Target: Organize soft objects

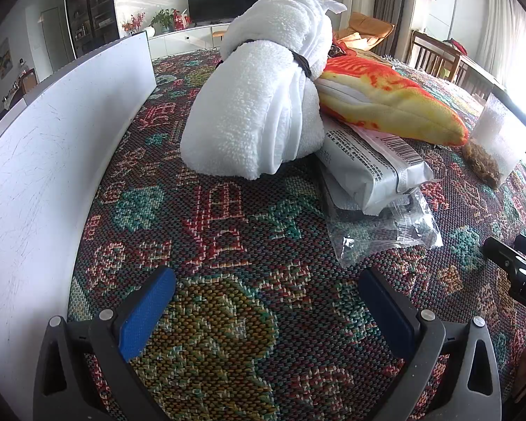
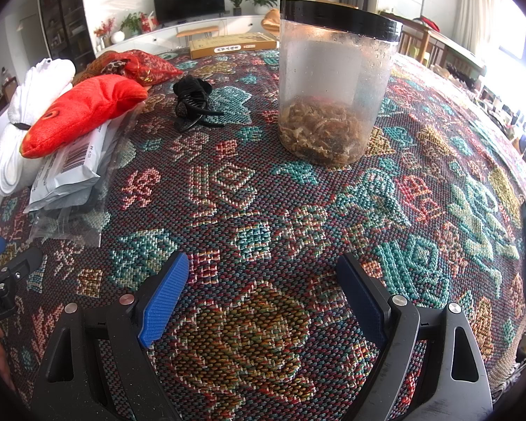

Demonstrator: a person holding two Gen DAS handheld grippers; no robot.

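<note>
both of ours hang spread and empty, left gripper (image 1: 268, 307) facing the white rolled towel (image 1: 259, 105), which leans on the red plush fish (image 1: 385, 101). right gripper (image 2: 263, 298) faces the jar (image 2: 333, 84). we'd pinch the towel mid-roll, near its black band (image 1: 299, 61).

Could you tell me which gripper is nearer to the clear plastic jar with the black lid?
The right gripper: the clear plastic jar with the black lid stands straight ahead of its open jaws. From the left gripper, the jar sits far off to the right.
</note>
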